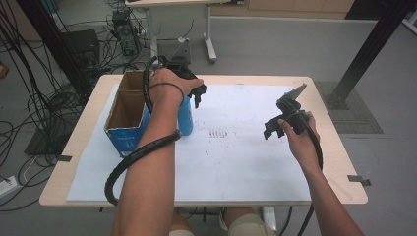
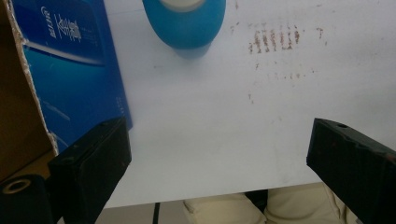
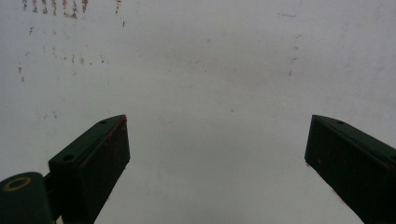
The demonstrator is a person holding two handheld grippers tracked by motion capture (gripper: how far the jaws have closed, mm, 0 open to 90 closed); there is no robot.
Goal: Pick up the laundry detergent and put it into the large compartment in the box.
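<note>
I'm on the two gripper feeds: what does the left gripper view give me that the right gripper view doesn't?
Left gripper view alone: the blue bottle standing on the sheet, the blue cardboard box beside it with its torn brown edge, and the table's near edge with the person's legs below. The left gripper has its jaws wide apart, nothing between them.

Right gripper view alone: nothing extra; the right gripper, jaws also wide apart, hangs over bare sheet.

Shared: the white sheet and its patch of reddish-brown marks, seen top left in the right gripper view.
</note>
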